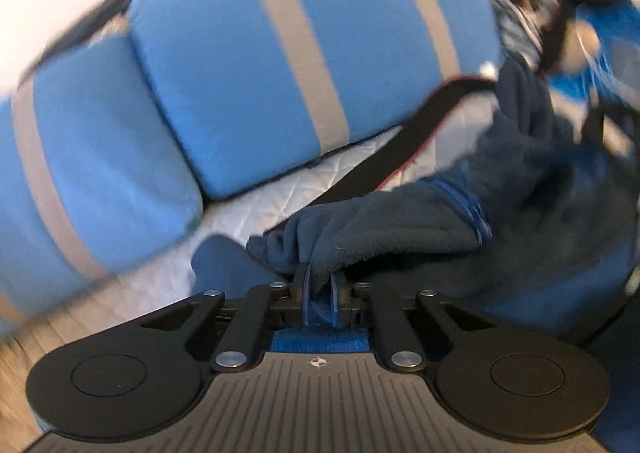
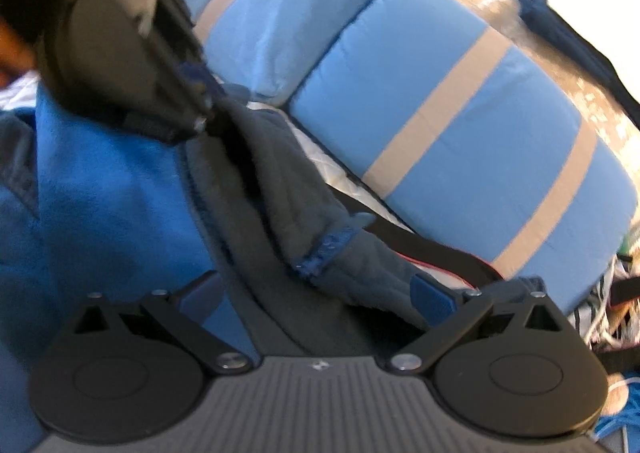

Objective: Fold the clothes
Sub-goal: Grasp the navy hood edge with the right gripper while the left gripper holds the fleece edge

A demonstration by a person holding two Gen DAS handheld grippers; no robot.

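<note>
A dark navy fleece garment (image 1: 400,225) with a bright blue zipper (its lining shows brighter blue in the right wrist view) lies bunched on the white quilted bed cover (image 1: 256,209), just in front of the blue pillows with grey stripes (image 1: 280,65). The left gripper (image 1: 320,287) is pinched narrow on a fold of the fleece. The right gripper (image 2: 316,293) has its fingers spread wide over the fleece, holding nothing, and the left gripper (image 2: 188,109) also shows there, clamped on the fabric's far end.

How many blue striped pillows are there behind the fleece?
2: one light-blue pillow with grey stripes just behind the dark navy fleece garment, another to its left. More may be hidden.
</note>
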